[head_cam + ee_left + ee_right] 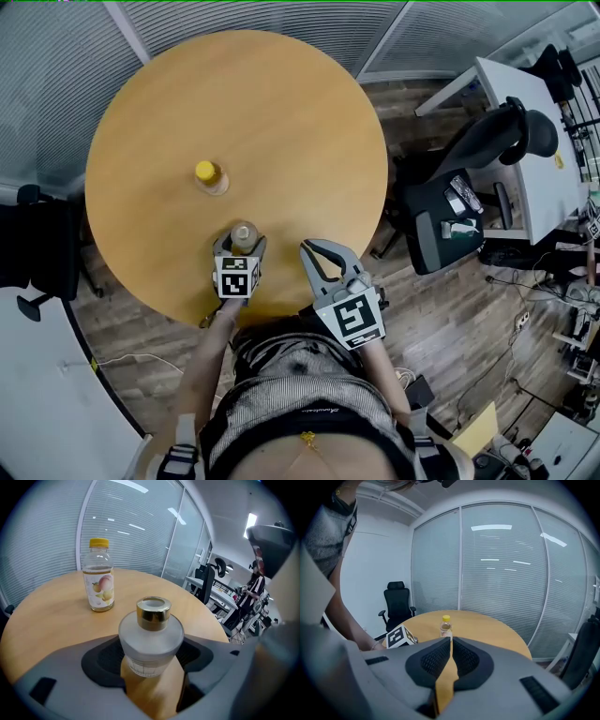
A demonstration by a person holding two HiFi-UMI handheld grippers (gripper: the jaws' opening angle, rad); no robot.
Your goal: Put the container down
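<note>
A frosted glass container (243, 236) with a gold collar stands upright between the jaws of my left gripper (240, 247), near the front edge of the round wooden table (281, 122). In the left gripper view the container (150, 639) fills the gap of the left gripper (151, 660), both pads pressed on its sides. Whether its base touches the tabletop is hidden. My right gripper (317, 253) hovers at the table's front edge, just right of the left one, shut and empty. In its own view the right gripper (449, 642) has its pads together.
A clear juice bottle with a yellow cap (210, 176) (99, 576) (446, 626) stands further in on the table. Black office chairs (487, 159) and a white desk (525, 131) are to the right, another chair (37, 244) to the left. Blinds and glass walls ring the room.
</note>
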